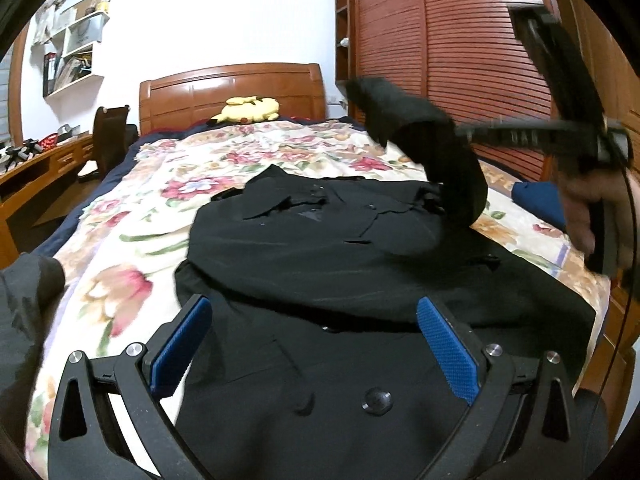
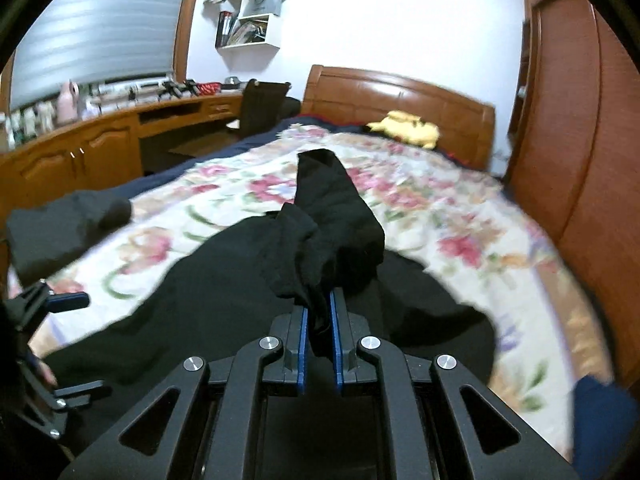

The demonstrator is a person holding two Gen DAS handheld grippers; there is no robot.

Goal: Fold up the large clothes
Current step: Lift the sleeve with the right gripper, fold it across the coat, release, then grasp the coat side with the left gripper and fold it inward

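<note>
Black coat (image 1: 360,256) lies spread, front up, on the floral bedspread (image 1: 132,216), its hem towards the foot edge of the bed and its collar towards the wooden headboard (image 1: 232,92). Left gripper (image 1: 316,348) hovers over the hem, angled downward, jaws wide apart, blue pads clear of the cloth, nothing between them. Right gripper (image 2: 318,336) is tilted downward, jaws closed on the coat's sleeve (image 2: 332,216), a bunch of black cloth pinched between the blue pads. In the left wrist view the sleeve (image 1: 404,120) arches up off the coat near the bed's right edge, and the person's hand (image 1: 588,208) grasps the gripper handle there. Yellow plush toy (image 1: 248,110) lies by the headboard.
</note>
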